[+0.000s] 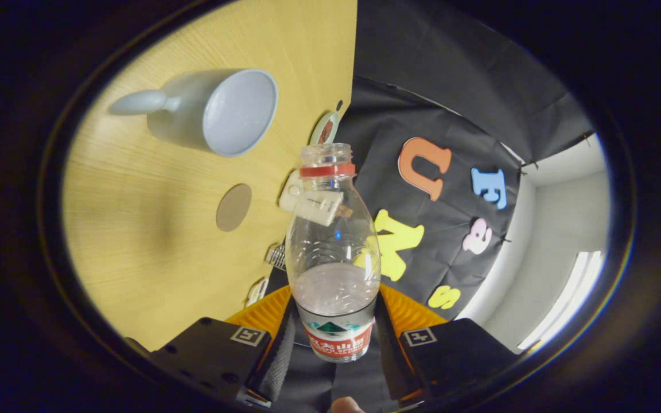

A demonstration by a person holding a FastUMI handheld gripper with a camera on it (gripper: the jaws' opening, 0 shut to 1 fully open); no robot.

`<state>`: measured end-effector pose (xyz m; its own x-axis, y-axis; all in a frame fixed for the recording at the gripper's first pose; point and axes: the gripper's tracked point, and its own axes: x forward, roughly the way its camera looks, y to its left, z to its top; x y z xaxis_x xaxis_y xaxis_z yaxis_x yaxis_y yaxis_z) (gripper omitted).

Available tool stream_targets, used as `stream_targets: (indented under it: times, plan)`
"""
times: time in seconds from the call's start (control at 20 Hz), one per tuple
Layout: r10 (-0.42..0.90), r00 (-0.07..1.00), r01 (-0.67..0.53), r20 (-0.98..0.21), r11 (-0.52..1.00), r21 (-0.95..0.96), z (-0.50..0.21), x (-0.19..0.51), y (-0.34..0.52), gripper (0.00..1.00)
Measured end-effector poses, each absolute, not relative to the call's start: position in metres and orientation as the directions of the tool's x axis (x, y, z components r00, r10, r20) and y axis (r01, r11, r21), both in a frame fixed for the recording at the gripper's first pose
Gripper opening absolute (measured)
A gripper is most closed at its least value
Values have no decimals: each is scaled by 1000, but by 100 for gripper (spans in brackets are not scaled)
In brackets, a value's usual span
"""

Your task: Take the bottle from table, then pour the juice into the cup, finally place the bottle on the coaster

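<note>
gripper [333, 338] is pinching the bottle [333, 252] w/ both fingers, cap off. cup [216, 112] is sitting at 10 o'clock, coaster [233, 207] just below it on the table [135, 241].

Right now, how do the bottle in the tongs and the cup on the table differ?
The clear plastic bottle is clamped between the tongs; the pale grey ceramic cup stands free on the wooden table. The bottle is see-through, narrow-necked and holds some liquid; the cup is opaque, wide-mouthed and looks empty. Both are uncovered.
</note>
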<state>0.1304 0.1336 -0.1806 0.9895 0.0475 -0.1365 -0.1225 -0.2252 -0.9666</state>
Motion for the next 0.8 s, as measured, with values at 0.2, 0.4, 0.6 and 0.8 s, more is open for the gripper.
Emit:
stream_targets:
  times: [0.2, 0.4, 0.6, 0.8]
  plan:
    - [20, 979, -200, -202, -74, -977, -195, 129, 120, 73]
    - [26, 964, -265, -265, 166, -950, -197, 115, 108, 73]
    - [74, 942, -323, -326, 453, -831, -198, 105, 103, 73]
    - [176, 919, -365, -352, 719, -592, -183, 98, 109, 73]
